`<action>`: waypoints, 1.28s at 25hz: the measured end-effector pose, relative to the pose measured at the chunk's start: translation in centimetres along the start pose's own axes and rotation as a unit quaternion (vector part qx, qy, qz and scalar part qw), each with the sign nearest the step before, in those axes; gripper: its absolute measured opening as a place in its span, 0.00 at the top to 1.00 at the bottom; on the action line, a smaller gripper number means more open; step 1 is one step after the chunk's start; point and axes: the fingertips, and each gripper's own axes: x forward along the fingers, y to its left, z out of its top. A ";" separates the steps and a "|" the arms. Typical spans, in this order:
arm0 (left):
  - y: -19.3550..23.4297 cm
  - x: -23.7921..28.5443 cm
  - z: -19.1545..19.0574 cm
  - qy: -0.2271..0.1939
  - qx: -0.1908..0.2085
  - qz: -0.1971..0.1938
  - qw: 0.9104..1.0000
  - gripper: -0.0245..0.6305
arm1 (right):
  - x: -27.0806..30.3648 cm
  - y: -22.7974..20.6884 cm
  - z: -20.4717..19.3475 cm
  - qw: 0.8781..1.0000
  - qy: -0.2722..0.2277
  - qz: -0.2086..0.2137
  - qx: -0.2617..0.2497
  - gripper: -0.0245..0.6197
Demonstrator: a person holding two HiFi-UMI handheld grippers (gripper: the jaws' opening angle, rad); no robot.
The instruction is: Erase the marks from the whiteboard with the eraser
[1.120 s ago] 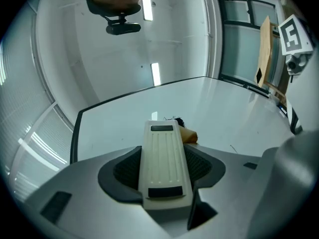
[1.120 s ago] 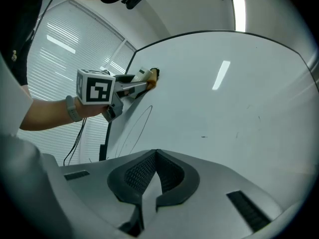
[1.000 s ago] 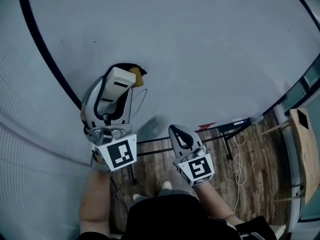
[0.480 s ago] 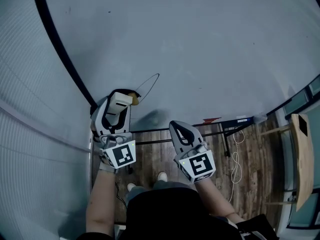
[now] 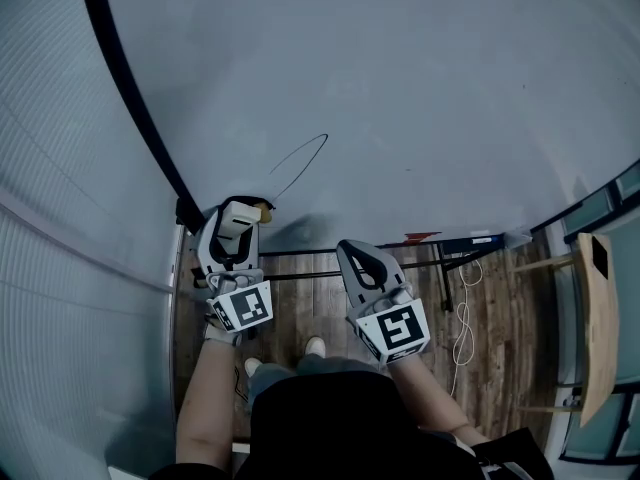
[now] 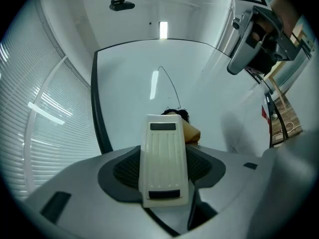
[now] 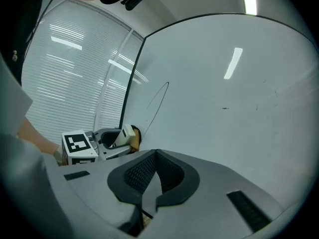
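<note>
Your L gripper (image 5: 238,226) clamps cream plastic eraser (image 6: 164,158) against grey-white whiteboard (image 5: 420,88) by thin black curved mark (image 5: 301,162); R gripper (image 5: 361,266) closed, empty

The whiteboard (image 5: 420,88) looks smooth and slightly glossy, the eraser (image 6: 164,158) ribbed cream plastic, the floor (image 5: 490,353) wood planks.

Window blinds (image 7: 75,68), wood floor (image 5: 505,308), white cable (image 5: 463,318)
</note>
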 end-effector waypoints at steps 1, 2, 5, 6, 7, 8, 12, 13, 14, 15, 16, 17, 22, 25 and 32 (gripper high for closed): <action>-0.2 -0.1 -0.5 0.007 -0.007 0.000 1.000 0.56 | 0.0 0.1 0.0 1.000 0.001 0.001 -0.001 0.92; -0.4 -0.3 -1.0 0.012 -0.014 0.000 1.000 0.56 | 0.0 0.1 0.0 1.000 0.002 0.003 -0.002 0.92; -0.4 -0.6 -1.4 0.014 -0.044 -0.004 0.999 0.56 | -0.1 0.3 -0.1 1.000 0.003 0.006 -0.002 0.92; -0.4 -0.6 -1.4 0.014 -0.059 -0.005 0.998 0.56 | -0.1 0.3 -0.1 1.000 0.003 0.006 -0.001 0.92; -0.4 -0.5 -1.4 0.016 -0.071 -0.006 0.997 0.56 | 0.0 0.1 -0.2 1.000 0.003 0.006 0.000 0.92; -0.3 -0.2 -1.1 0.015 -0.073 -0.006 0.997 0.56 | 0.0 -0.2 -0.2 1.000 0.003 0.006 0.001 0.92; 0.7 0.5 1.2 0.004 -0.067 0.008 0.998 0.56 | -0.3 -0.9 -0.3 1.000 0.000 0.003 0.002 0.92; 0.7 0.7 1.3 0.011 -0.069 0.007 0.998 0.56 | -0.4 -1.1 -0.2 1.000 -0.002 0.003 0.001 0.92; 0.7 0.8 1.3 0.019 -0.071 0.003 0.997 0.56 | -0.5 -1.2 0.0 1.000 -0.004 0.003 -0.001 0.92; 0.7 0.9 1.4 0.026 -0.076 0.000 0.997 0.56 | -0.6 -1.4 0.1 1.000 -0.007 0.003 -0.002 0.92; 0.7 0.8 1.4 0.031 -0.081 -0.001 0.996 0.56 | -0.7 -1.4 0.2 1.000 -0.009 0.003 -0.003 0.92; 0.9 0.7 1.5 0.034 -0.085 0.001 0.996 0.56 | -0.8 -1.5 0.3 1.000 -0.011 0.003 -0.002 0.92; 2.2 1.1 5.7 -0.003 -0.043 0.022 0.999 0.56 | -1.0 -1.8 0.7 1.000 -0.018 0.003 0.006 0.92; 2.8 2.0 8.7 -0.013 -0.034 0.020 0.999 0.56 | -1.2 -2.1 0.8 1.000 -0.024 0.004 0.007 0.92; 3.4 3.0 11.8 -0.022 -0.068 0.028 0.997 0.56 | -2.0 -3.6 1.8 0.999 -0.048 0.000 0.013 0.92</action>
